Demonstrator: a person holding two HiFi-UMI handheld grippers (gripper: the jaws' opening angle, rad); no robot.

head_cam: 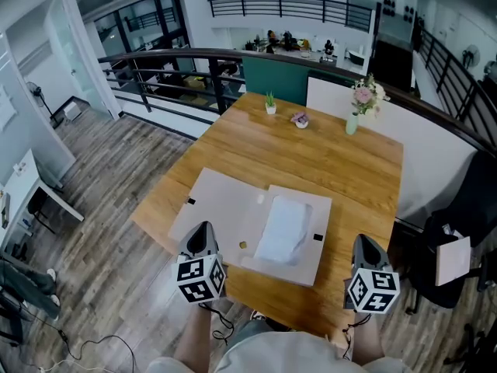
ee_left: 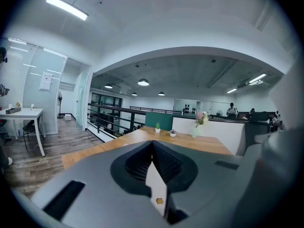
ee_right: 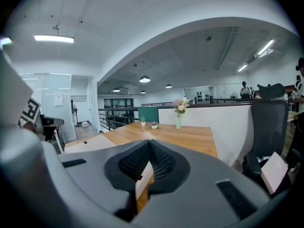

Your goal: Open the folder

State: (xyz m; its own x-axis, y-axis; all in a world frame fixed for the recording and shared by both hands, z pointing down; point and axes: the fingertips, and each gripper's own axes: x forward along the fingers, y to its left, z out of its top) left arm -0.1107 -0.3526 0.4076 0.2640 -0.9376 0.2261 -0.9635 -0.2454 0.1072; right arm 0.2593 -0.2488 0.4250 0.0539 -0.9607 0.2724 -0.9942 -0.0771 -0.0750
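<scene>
Left gripper (head_cam: pixel 203 228) clenched | right gripper (head_cam: pixel 365 240) clenched | folder (head_cam: pixel 225 202) open flat, long axis left-right

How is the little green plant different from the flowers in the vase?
The green plant is short, with green leaves in a white pot; the flowers are taller, pink and white, in a pale green vase. It stands left of them. Both stand upright at the table's far end.

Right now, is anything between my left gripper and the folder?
Nothing visible. The left gripper, jaws together, is right at the near edge of the folder. Only a white sheet lies on its right half, off to the side.
</scene>
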